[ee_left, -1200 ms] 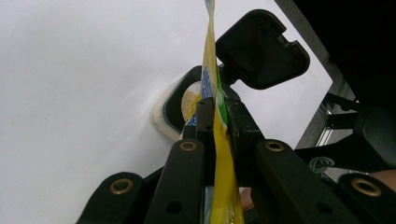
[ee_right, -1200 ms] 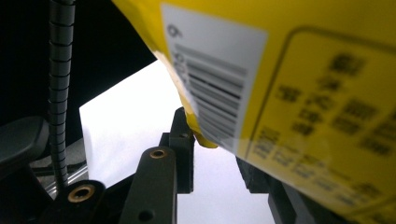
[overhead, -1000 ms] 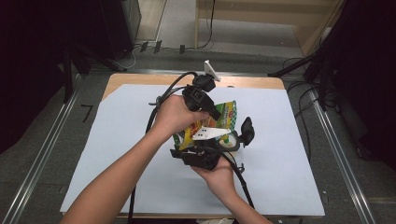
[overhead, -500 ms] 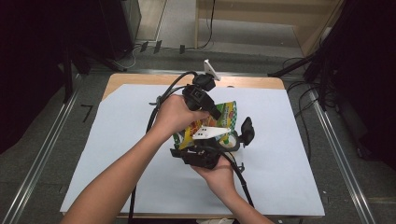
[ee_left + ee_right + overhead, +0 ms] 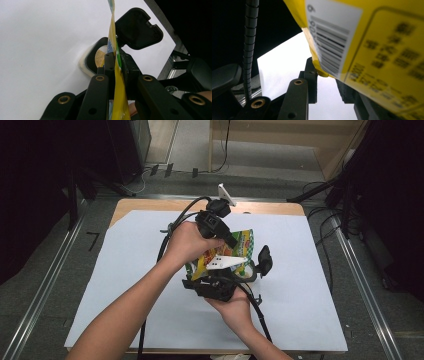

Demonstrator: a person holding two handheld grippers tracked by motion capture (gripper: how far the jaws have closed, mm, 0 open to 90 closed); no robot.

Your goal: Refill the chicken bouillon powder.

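A white sheet covers a wooden table that stands on a grey floor with dark equipment around it. Nearest the person in the high view, at about 6 o'clock of the sheet's middle, the right hand carries the right gripper, which points away toward 12 o'clock and meets the lower end of a yellow and green snack bag. Just beyond, the left hand comes in from 8 o'clock with the left gripper angled toward 4 o'clock onto the bag's upper part. The bag sits between the two tools over the middle of the sheet, its long axis running roughly from 7 to 1 o'clock; whether it touches the sheet I cannot tell. At 3 o'clock of the bag stands a container with its black hinged lid raised. The left gripper view adds what the high view hides: the bag seen edge-on as a thin upright strip pinched tight between that gripper's black jaws, with the container beyond and a tan filling showing inside it under the open lid. The right gripper view shows the bag's yellow back face with a barcode label, its lower corner caught between that gripper's jaws, which clamp it.
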